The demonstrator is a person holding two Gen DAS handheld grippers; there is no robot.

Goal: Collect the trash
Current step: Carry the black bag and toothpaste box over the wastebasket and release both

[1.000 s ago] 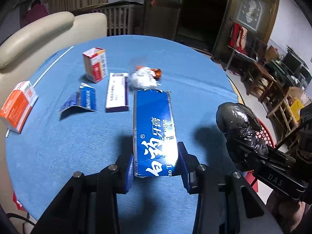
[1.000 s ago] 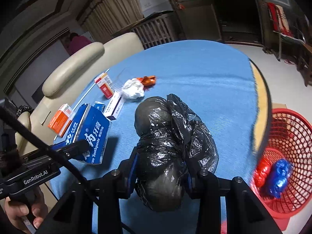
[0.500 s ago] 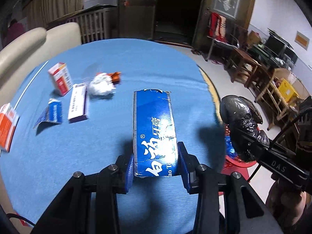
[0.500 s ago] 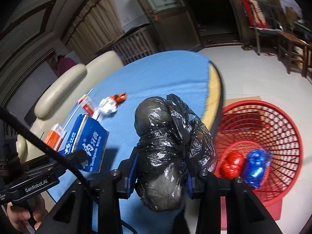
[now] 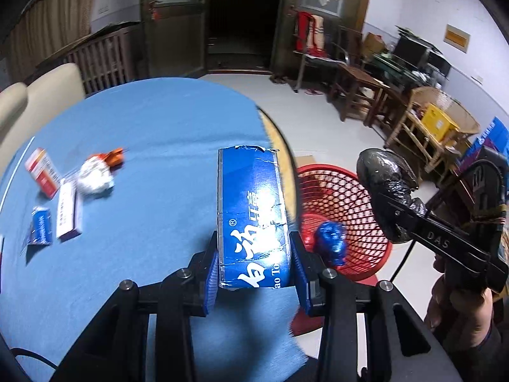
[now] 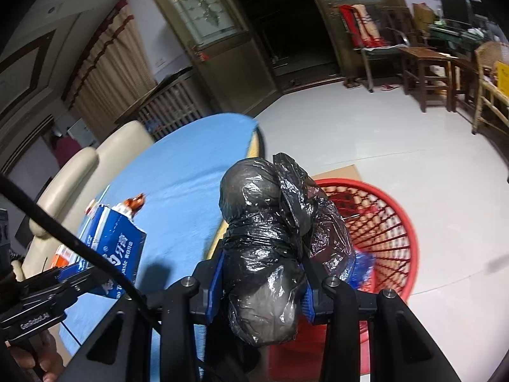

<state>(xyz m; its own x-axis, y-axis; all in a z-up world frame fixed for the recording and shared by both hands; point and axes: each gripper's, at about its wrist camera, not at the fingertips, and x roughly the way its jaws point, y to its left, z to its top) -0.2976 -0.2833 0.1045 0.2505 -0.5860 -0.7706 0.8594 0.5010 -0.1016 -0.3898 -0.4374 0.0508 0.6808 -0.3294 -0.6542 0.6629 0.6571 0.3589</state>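
Note:
My left gripper (image 5: 254,273) is shut on a blue toothpaste box (image 5: 251,213) and holds it above the right edge of the blue round table (image 5: 152,146). My right gripper (image 6: 264,293) is shut on a knotted black plastic bag (image 6: 270,238) and holds it above the near rim of the red mesh basket (image 6: 381,219). In the left wrist view the basket (image 5: 343,203) stands on the floor beside the table, with a blue crumpled wrapper (image 5: 331,245) inside. The right gripper with the black bag (image 5: 385,184) shows there at the right.
On the table lie a crumpled white paper (image 5: 95,178), an orange wrapper (image 5: 113,157), a red-white box (image 5: 43,172), a white-purple box (image 5: 68,211) and a small blue carton (image 5: 39,226). A beige sofa (image 6: 82,165) stands behind the table. Wooden chairs (image 5: 359,92) stand far right.
Both grippers have swung right, away from the table's middle toward the red basket, each still holding its item. The basket is now larger and closer in both views.

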